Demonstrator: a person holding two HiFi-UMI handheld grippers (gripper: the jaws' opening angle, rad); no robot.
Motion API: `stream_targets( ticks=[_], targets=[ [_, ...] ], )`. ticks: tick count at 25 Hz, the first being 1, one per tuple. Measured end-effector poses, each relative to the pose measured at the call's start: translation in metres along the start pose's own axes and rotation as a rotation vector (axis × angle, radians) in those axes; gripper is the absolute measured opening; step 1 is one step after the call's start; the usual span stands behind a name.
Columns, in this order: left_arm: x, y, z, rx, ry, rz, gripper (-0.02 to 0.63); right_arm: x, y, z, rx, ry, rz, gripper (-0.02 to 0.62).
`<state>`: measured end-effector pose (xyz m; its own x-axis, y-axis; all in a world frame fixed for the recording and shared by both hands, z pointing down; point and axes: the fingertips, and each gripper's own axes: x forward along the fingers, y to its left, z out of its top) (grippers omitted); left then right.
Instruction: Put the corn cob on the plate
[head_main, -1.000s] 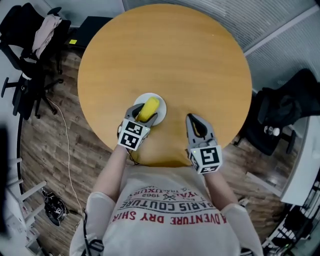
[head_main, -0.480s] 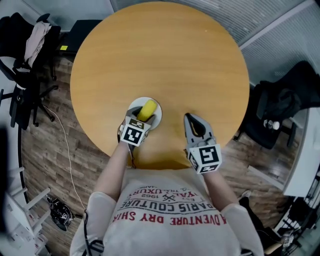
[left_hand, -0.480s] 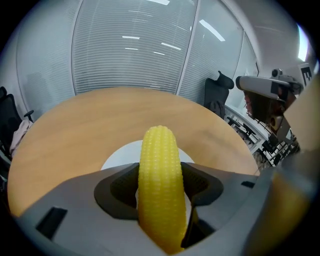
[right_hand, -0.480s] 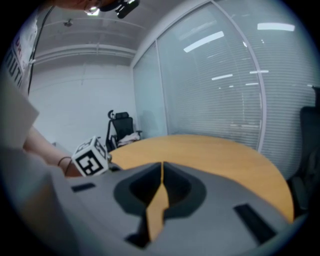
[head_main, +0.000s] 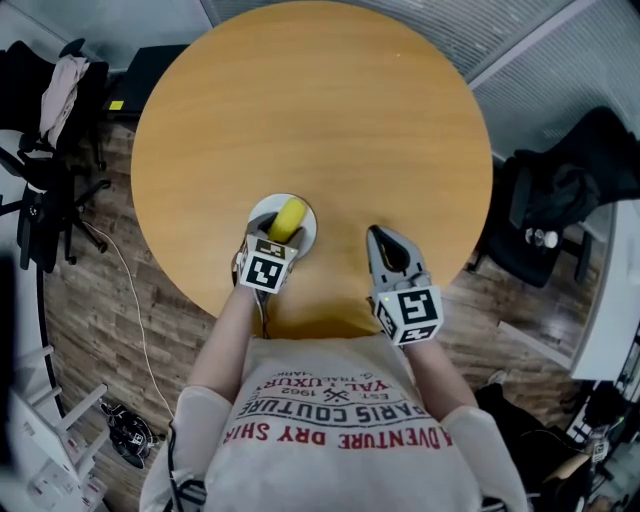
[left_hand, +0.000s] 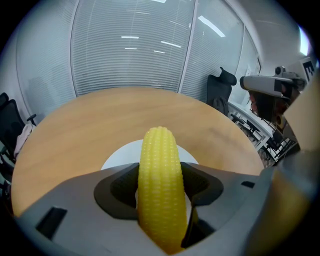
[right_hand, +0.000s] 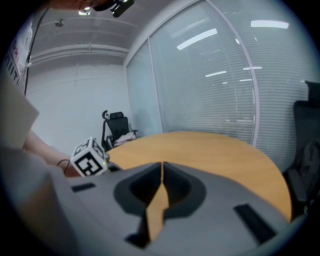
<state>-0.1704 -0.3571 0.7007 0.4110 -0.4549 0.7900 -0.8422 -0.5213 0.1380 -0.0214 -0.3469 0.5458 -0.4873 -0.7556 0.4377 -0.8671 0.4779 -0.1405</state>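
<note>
While our left tongs (left_hand: 160, 175) clamp the corn cob (left_hand: 159, 147) just over the plate (left_hand: 119, 156), we judge that an off-centre release could roll it across the rim onto the surface (head_main: 320, 120). The left gripper view alone shows that grip; the head view adds our right tongs (head_main: 377, 237), closed on nothing, beside the plate.

Bright, even overhead lighting casts only soft shadows on the round light-wood worktop (head_main: 310, 120), whereas both gripper views show strong fisheye curvature, dark vignetted corners, white ceiling strip lights (left_hand: 210, 26) reflected in glass, and a soft, out-of-focus foreground.
</note>
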Motion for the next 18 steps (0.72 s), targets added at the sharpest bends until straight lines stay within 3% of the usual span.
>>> stream_targets(
  ticks=[4, 9, 18],
  targets=[
    [0.000, 0.000, -0.001, -0.003, -0.004, -0.005, 0.282, 0.002, 0.002, -0.002, 0.007, -0.003, -0.004, 0.031],
    [-0.009, 0.001, 0.010, -0.054, -0.075, 0.003, 0.285, -0.002, 0.005, -0.002, 0.008, -0.005, 0.000, 0.031],
    [-0.037, 0.007, 0.028, -0.062, -0.186, 0.054, 0.281, -0.011, 0.015, 0.017, 0.007, -0.050, 0.021, 0.031]
  ],
)
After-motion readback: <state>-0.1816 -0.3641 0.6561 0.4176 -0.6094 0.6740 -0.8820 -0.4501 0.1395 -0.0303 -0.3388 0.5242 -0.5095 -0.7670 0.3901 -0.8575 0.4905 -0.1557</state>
